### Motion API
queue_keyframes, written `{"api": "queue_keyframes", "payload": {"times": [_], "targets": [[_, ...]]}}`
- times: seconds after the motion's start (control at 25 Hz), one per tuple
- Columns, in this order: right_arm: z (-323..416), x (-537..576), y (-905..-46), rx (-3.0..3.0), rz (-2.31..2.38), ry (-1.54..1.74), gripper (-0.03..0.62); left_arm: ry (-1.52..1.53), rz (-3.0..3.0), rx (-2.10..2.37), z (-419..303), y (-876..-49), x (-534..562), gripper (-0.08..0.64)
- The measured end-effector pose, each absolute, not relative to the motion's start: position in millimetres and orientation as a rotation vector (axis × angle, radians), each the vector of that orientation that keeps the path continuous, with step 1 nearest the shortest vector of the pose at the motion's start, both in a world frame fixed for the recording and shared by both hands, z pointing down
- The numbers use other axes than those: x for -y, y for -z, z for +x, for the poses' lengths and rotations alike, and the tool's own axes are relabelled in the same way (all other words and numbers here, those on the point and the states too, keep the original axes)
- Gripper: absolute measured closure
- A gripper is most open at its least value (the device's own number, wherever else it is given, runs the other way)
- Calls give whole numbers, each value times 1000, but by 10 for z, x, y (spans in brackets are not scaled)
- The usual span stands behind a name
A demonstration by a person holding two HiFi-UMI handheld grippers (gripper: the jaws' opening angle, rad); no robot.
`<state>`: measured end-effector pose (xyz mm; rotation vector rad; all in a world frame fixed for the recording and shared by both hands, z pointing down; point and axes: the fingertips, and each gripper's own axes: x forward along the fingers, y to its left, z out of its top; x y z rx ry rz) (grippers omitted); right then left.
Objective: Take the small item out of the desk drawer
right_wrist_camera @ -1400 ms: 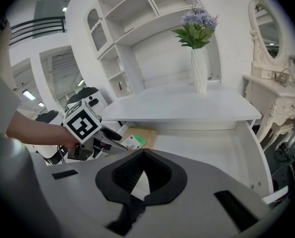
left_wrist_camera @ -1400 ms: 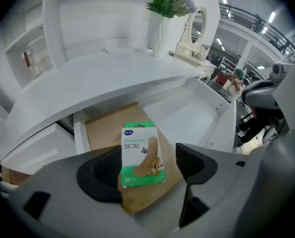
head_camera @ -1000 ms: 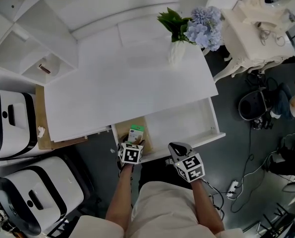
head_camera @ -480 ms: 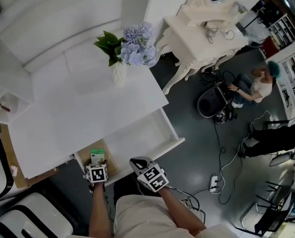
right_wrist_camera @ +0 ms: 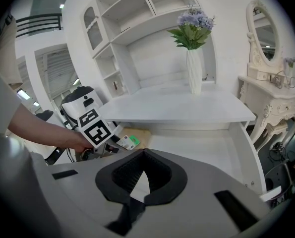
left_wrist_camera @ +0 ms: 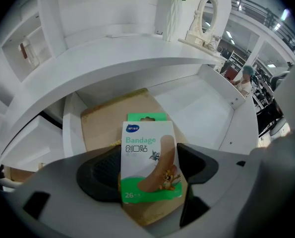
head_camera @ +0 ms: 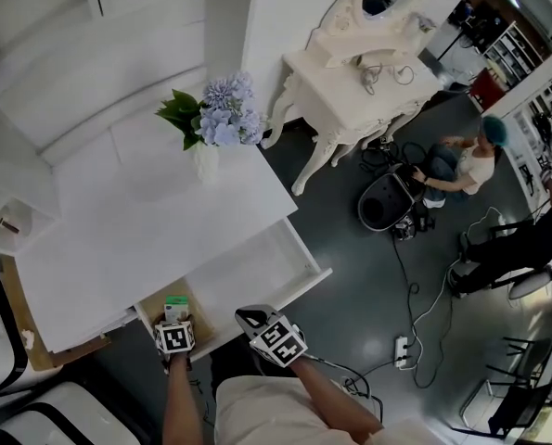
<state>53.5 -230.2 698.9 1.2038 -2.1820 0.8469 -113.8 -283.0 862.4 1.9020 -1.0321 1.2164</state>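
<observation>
The drawer (head_camera: 257, 267) stands open below the counter (head_camera: 146, 230), towards me. A board (left_wrist_camera: 102, 123) lies in its left end. Above the board my left tongs (head_camera: 174, 327) grip the bandage pack (left_wrist_camera: 149, 162). My right tongs (head_camera: 250, 318) sit just to the right, at the drawer's front edge, closed on nothing. A vase (head_camera: 204, 163) stands on the counter's far right corner, with a dressing table (head_camera: 350, 72) beyond it.

Left gripper (left_wrist_camera: 149, 156) and right gripper (right_wrist_camera: 144, 155): grey shells, black ribbed pads (right_wrist_camera: 127, 175), 1 black-and-white marker cube (head_camera: 175, 338) each. Cream garment (head_camera: 266, 415) worn; forearms (head_camera: 185, 406) bare.
</observation>
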Motion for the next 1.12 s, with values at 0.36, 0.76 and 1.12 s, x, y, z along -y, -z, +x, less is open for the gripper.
{"api": "queue_keyframes", "payload": {"times": [0.36, 0.76, 1.12], "targets": [[478, 2184, -6924, 2216, 1180, -842, 568, -1232, 1906, 1009, -1126, -8577, 2823, 201], [493, 2046, -6909, 2244, 1158, -830, 568, -1220, 1934, 998, -1069, -8335, 2785, 202], [393, 1963, -6862, 2295, 1123, -875, 568, -1141, 1992, 1103, -1038, -8020, 2852, 202]]}}
